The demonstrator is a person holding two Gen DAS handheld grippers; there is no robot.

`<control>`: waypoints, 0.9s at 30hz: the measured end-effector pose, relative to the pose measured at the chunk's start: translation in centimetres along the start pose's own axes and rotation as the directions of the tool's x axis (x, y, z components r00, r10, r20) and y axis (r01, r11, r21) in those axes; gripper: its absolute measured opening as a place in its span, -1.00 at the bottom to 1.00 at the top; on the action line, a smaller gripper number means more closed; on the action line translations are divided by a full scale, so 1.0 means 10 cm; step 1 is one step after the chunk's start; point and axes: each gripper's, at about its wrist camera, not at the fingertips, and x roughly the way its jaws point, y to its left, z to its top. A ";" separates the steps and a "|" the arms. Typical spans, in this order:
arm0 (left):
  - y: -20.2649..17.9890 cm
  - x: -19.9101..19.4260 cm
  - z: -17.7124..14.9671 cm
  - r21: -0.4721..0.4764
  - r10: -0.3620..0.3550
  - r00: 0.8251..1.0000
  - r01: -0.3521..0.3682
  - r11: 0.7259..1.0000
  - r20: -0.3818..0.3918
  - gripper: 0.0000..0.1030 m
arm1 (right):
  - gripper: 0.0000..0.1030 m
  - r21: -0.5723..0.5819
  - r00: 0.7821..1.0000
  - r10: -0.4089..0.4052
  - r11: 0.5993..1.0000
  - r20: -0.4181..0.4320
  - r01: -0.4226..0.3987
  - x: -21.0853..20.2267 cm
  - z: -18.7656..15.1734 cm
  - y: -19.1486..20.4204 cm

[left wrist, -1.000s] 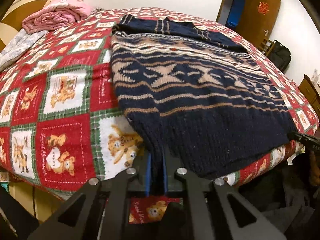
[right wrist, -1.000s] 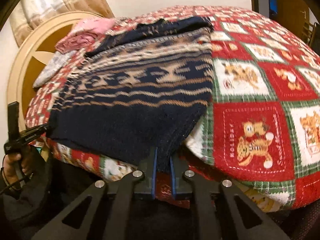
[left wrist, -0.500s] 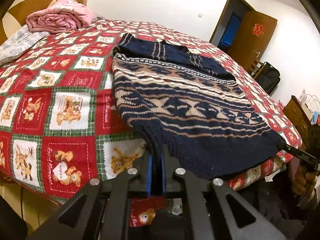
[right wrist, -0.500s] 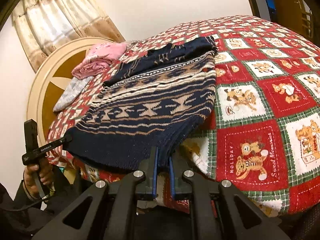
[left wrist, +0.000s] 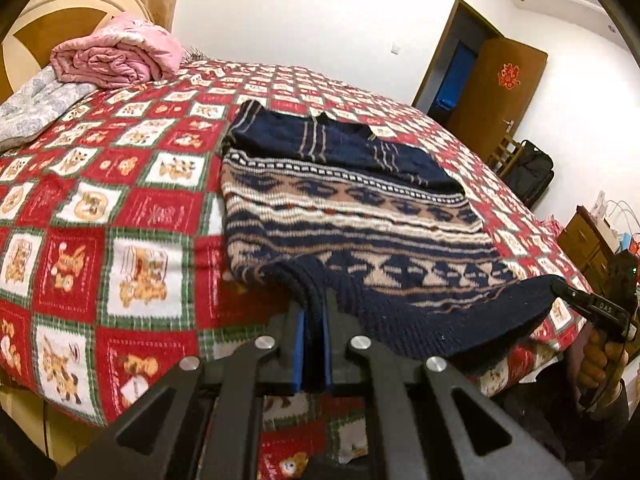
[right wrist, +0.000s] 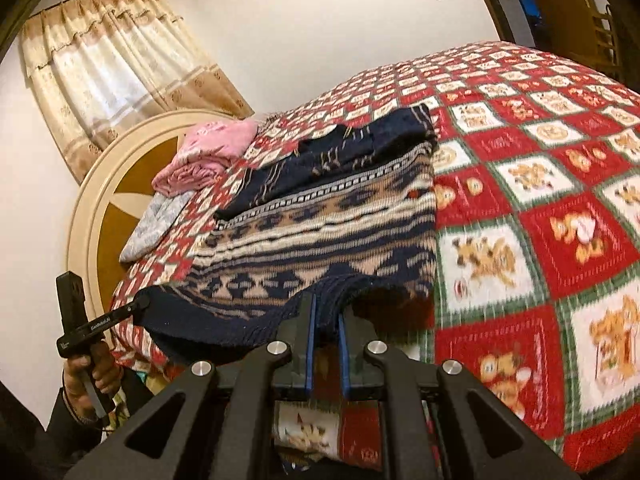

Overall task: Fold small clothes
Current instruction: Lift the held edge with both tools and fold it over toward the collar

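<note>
With sleeves already folded across sweater (left wrist: pixel 360 216), left tongs (left wrist: pixel 314 320) and right tongs (right wrist: pixel 326 320) each pinch hem corner, raised off bed (left wrist: pixel 120 200); bottom-to-top fold not yet laid.

I see a red teddy-bear quilt (left wrist: pixel 100 216) covering the bed, a rolled pink blanket (left wrist: pixel 116 56) at the bed's head edge, beside a grey floral pillow (left wrist: pixel 36 100), and cream curtains (right wrist: pixel 112 68) behind the round headboard (right wrist: pixel 104 200).
</note>
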 end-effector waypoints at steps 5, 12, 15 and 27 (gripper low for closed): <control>0.04 0.00 0.23 -0.025 -0.016 1.000 0.017 1.000 0.027 -0.85 | -0.83 -0.006 0.999 0.007 1.000 0.031 -0.007 0.06 0.28 0.03; 0.09 0.15 0.54 -0.047 -0.021 0.999 0.023 0.999 0.045 -0.85 | -0.83 0.004 0.999 -0.004 1.000 0.051 0.004 0.20 0.61 0.00; 0.10 0.26 0.67 -0.065 -0.032 0.999 0.034 0.997 0.037 -0.85 | -0.83 -0.001 0.998 -0.010 1.000 0.055 0.010 0.29 0.77 0.00; 0.11 0.63 1.33 -0.068 -0.036 0.998 0.040 0.997 0.055 -0.85 | -0.83 -0.007 0.996 -0.049 0.999 0.073 0.050 0.75 1.53 -0.04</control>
